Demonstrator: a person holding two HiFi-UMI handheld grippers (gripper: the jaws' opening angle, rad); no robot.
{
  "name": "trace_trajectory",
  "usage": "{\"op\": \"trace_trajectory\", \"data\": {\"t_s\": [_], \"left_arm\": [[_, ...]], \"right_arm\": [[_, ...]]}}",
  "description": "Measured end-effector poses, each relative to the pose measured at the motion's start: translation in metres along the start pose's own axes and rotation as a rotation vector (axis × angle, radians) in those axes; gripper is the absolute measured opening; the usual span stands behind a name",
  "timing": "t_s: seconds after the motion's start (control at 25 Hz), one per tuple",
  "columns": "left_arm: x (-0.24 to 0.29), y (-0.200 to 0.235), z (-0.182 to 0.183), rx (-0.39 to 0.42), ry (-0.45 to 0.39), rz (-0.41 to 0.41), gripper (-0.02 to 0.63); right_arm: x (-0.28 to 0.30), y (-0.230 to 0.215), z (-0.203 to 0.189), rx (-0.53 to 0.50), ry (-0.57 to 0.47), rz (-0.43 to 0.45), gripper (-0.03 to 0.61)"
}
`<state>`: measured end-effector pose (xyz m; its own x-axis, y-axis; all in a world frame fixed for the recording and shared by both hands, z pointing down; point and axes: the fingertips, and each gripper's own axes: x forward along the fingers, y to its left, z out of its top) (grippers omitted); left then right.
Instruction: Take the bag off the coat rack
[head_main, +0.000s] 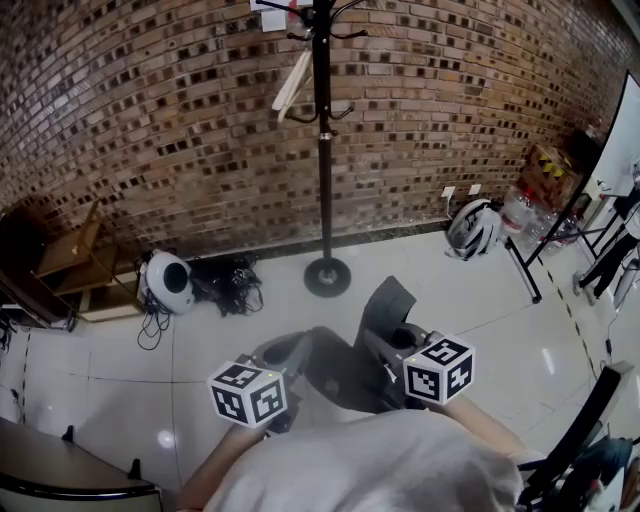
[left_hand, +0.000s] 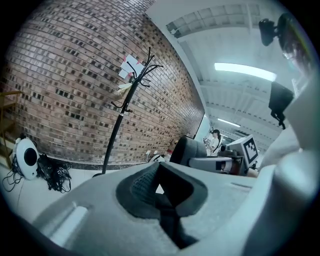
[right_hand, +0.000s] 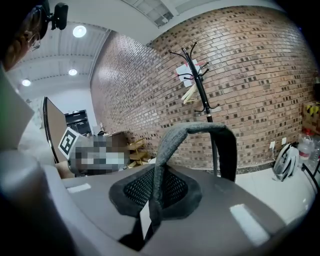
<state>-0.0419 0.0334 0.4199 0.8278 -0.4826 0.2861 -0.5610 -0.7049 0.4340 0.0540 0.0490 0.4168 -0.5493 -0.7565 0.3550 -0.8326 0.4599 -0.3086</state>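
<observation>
Item: bag (head_main: 340, 372), dark grey, soft-sided, with looped strap (right_hand: 195, 129)

Location: off the coat rack (head_main: 322, 150), carried low in front of the person between the two grippers, well apart from the rack's pole and above the pale floor (head_main: 480, 310). The task looks essentially done; only carrying or setting down appears left.

Right gripper (right_hand: 152, 200): pressed together, pinching the strap edge-on between its mesh pads. The strap arches up and over from the pinch. Probable reason: the strap is the part that sat on the hook, so it is the natural lifting handle.

Left gripper (left_hand: 162, 192): jaws closed, with dark material that appears to be the bag's fabric filling the gap. Probable reason: a second hold keeps the limp body from swinging or sagging. What exactly it nips is hard to make out.

Coat rack: upright on a round base against the brick wall (head_main: 150, 120). One pale item (head_main: 292, 85) hangs from an upper hook
</observation>
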Motion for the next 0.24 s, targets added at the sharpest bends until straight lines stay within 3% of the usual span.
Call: {"op": "trace_trajectory", "data": {"t_s": [0.24], "left_arm": [[0.0014,-0.0072,-0.0029,0.001,0.003,-0.005,0.0]], "right_arm": [[-0.0043,0.0006,-0.0025,0.008,-0.001,0.003,0.018]]}}
